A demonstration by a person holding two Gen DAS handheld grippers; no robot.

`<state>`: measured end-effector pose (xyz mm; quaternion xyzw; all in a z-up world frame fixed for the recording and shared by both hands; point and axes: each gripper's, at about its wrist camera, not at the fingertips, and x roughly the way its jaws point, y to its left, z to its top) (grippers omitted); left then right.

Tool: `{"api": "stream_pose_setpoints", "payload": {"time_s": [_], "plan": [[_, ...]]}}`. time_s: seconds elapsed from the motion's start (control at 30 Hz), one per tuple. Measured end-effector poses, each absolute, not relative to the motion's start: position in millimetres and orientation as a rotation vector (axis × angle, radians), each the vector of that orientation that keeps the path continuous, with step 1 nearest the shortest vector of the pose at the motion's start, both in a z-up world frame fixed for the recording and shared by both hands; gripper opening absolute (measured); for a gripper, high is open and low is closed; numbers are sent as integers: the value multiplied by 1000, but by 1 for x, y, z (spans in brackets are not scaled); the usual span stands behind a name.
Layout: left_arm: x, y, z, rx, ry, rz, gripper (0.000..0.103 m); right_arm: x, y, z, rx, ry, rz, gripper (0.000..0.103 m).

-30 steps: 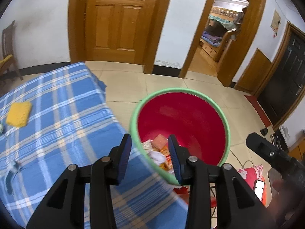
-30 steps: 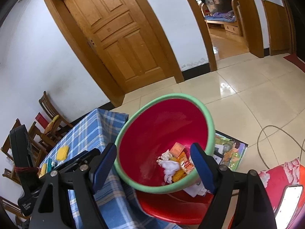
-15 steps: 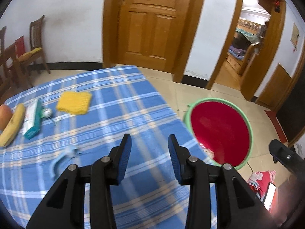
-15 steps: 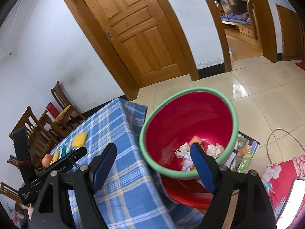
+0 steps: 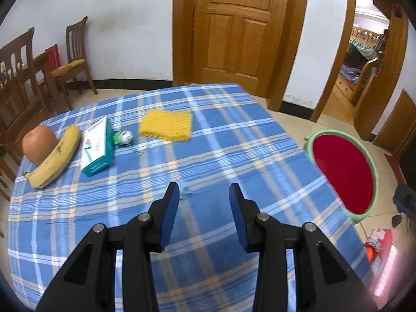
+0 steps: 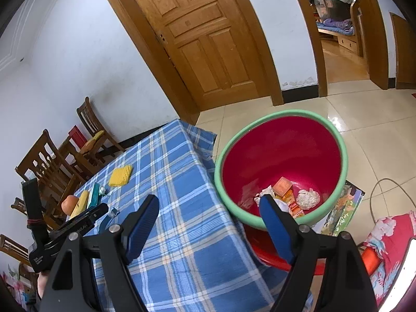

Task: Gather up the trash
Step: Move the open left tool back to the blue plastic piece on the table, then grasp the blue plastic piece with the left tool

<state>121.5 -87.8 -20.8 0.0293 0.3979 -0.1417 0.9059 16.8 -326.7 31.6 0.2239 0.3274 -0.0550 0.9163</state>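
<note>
Left gripper (image 5: 204,200) has swung off the bin (image 6: 280,166) back over the table (image 5: 234,140), jaws apart and empty, hunting more trash.

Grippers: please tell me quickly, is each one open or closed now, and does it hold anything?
Left gripper: open, holding nothing, above the tablecloth.
Right gripper: open wide, holding nothing, beside the red bin.

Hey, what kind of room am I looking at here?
Most likely a home dining room: a table with a blue plaid cloth, wooden chairs by the wall, and a doorway onto a bedroom with a bunk bed.
</note>
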Motion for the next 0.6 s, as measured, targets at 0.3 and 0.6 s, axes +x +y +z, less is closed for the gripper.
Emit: {"api": "stream_pose_setpoints", "payload": {"time_s": [0.3, 0.6], "plan": [[137, -60, -46, 63, 866, -234, 40, 26, -313, 29, 436, 700, -103, 81], [151, -57, -63, 101, 899, -214, 39, 31, -308, 27, 424, 713, -103, 81]]}}
